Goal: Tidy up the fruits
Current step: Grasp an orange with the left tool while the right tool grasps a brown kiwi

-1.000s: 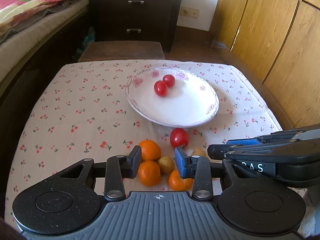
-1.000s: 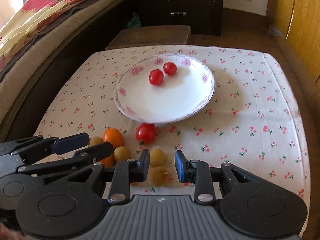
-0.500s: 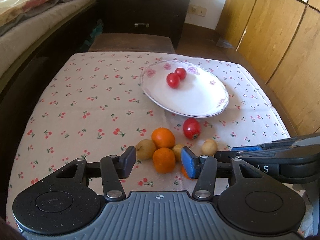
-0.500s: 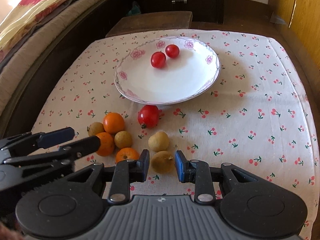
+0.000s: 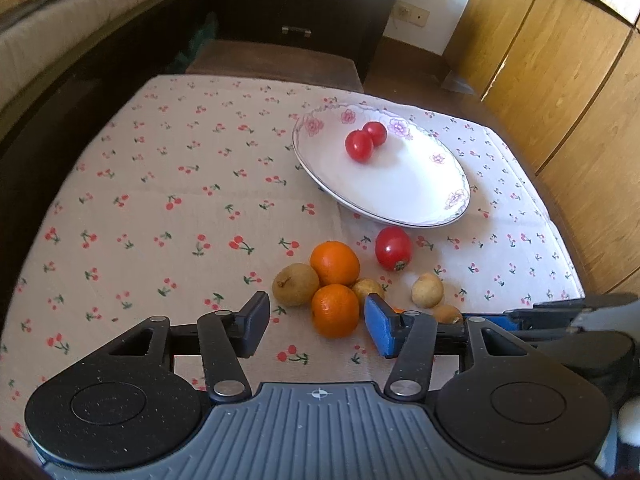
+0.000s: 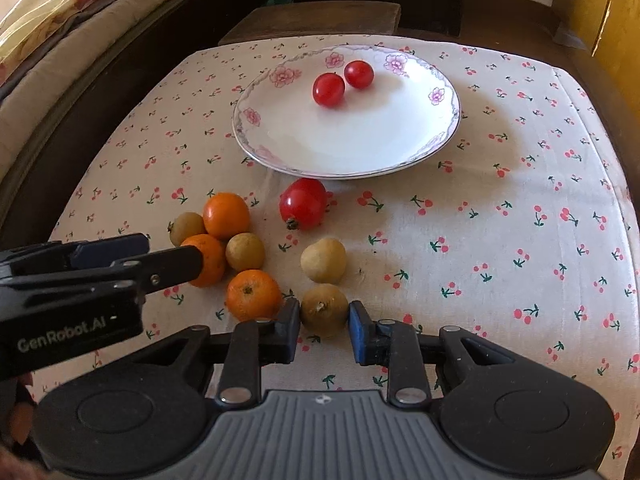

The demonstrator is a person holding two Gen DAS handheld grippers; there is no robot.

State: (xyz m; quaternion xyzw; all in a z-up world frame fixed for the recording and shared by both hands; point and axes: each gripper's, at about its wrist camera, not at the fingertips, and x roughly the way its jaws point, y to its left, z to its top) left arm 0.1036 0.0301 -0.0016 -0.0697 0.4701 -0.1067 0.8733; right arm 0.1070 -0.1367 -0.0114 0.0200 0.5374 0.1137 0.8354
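Observation:
A white floral plate (image 6: 400,140) (image 5: 420,200) holds two small red tomatoes (image 6: 329,89). A third tomato (image 6: 303,203) (image 5: 393,248) lies on the cloth just in front of it. Three oranges and several brown longan-like fruits lie in a cluster. My right gripper (image 6: 323,330) is open with its pads on either side of a brown fruit (image 6: 324,309), near the cloth. My left gripper (image 5: 316,326) is open wide, and an orange (image 5: 335,310) sits just ahead of its gap. It also shows in the right wrist view (image 6: 120,252).
The table has a cherry-print cloth (image 6: 520,220). A bed (image 6: 60,20) runs along the left, a dark dresser (image 5: 312,12) and low stool (image 5: 276,62) stand behind, and wooden wardrobe doors (image 5: 560,80) are on the right.
Both grippers have pulled back and risen, so more of the fruit cluster shows. The left gripper's jaws have opened wider. The right gripper still straddles the brown fruit.

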